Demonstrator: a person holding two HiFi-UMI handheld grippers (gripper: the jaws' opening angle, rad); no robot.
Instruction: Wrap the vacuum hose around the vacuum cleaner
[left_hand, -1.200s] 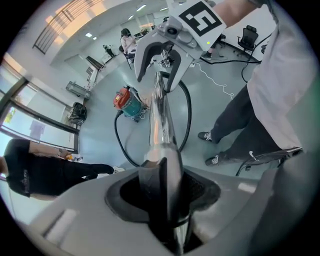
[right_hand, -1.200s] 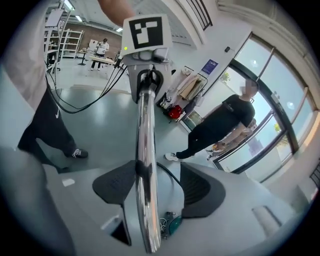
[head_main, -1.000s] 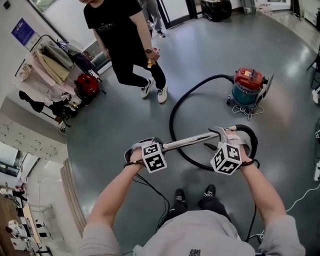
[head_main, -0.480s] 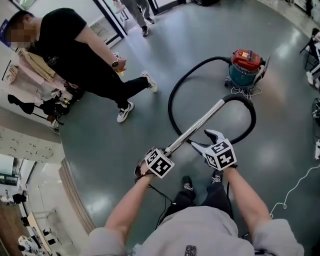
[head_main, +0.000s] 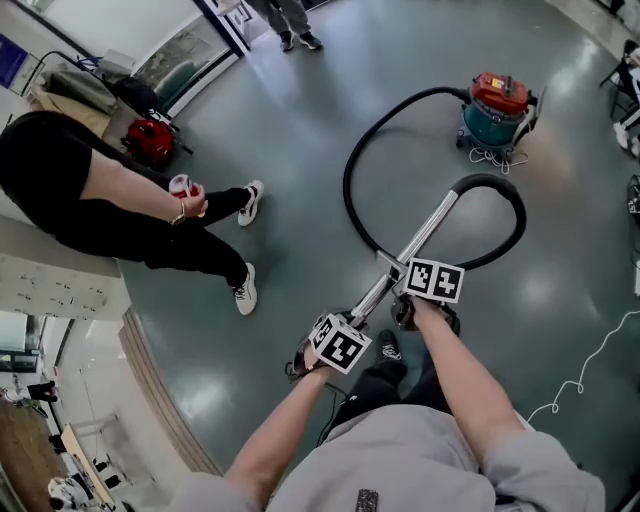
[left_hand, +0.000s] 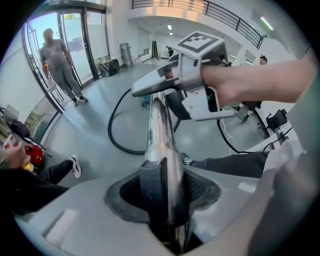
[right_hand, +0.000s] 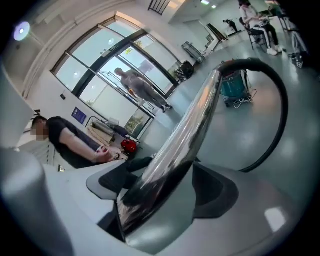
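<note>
The red-topped teal vacuum cleaner (head_main: 497, 105) stands on the floor at the far right. Its black hose (head_main: 352, 190) loops left, crosses under the chrome wand (head_main: 425, 240), then arches over to the wand's far end. My left gripper (head_main: 352, 320) is shut on the wand's near end, and its dark pads (left_hand: 150, 185) press on the tube (left_hand: 159, 125). My right gripper (head_main: 398, 282) sits just further up the wand. Its jaws have just been opening, and the tube (right_hand: 195, 120) lies between them with the right pad (right_hand: 217, 192) clear of it.
A person in black (head_main: 90, 205) crouches at the left holding a red cup, near a red bag (head_main: 150, 140). Another person (head_main: 290, 15) stands by the glass doors. A white cable (head_main: 590, 360) lies at the right. The wearer's shoes (head_main: 385, 350) are under the grippers.
The wand has swung from nearly crosswise to pointing diagonally up-right toward the vacuum. Both grippers have come down, the right sliding off the bent handle onto the tube. The person in black has moved left and crouched.
</note>
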